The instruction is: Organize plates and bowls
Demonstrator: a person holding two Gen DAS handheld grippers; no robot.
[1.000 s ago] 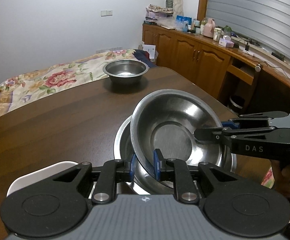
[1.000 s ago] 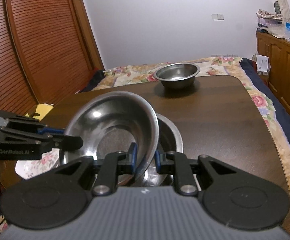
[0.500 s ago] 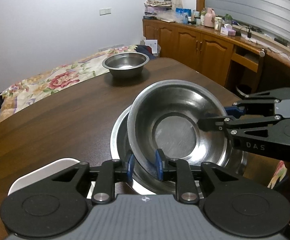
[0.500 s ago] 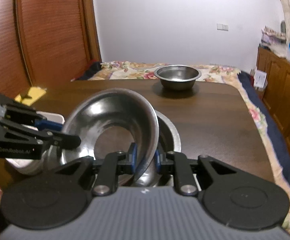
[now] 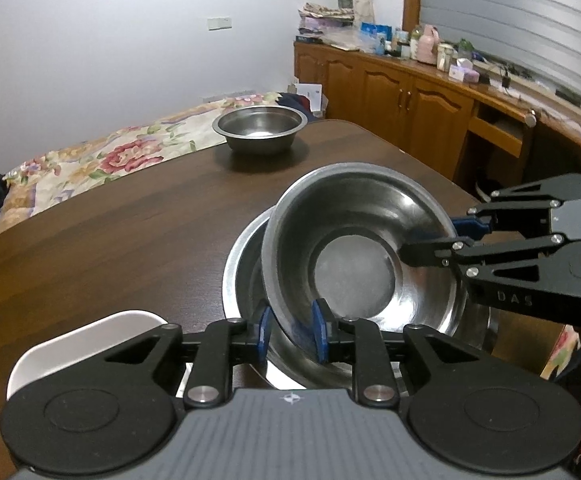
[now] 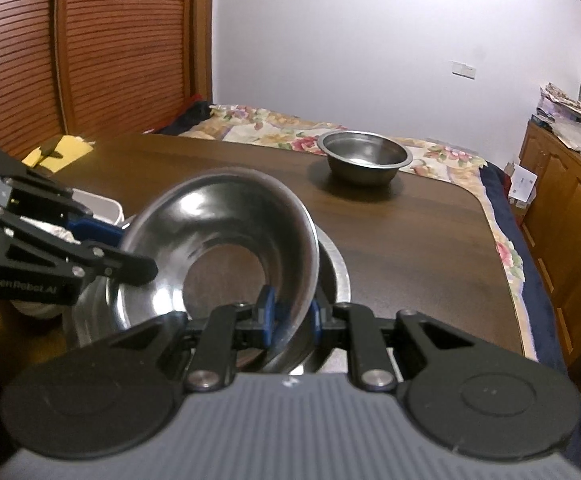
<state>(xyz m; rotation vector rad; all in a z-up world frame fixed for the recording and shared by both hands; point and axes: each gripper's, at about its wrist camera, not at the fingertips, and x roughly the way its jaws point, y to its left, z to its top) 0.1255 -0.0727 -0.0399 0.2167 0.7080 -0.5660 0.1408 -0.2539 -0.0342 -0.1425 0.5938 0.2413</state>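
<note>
**Tilted bowl hangs between two grippers over its stack**

A steel bowl [image 5: 354, 256] tilts above a wider steel dish [image 5: 246, 280] on the dark wooden surface [image 5: 110, 240]. The right gripper [image 6: 290, 314] is clenched on one rim. The left gripper's [image 5: 290, 330] pads straddle the opposite rim, one standing clear after easing apart. A slip there could drop the bowl clattering. A white dish [image 5: 86, 340] crowds the near edge; toward the far bowl [image 5: 260, 128] the surface lies open.

Silver steel bowl [image 5: 354, 256], dark brown wooden table [image 5: 130, 240], floral bedspread [image 5: 102, 160] in red, green, cream.
</note>
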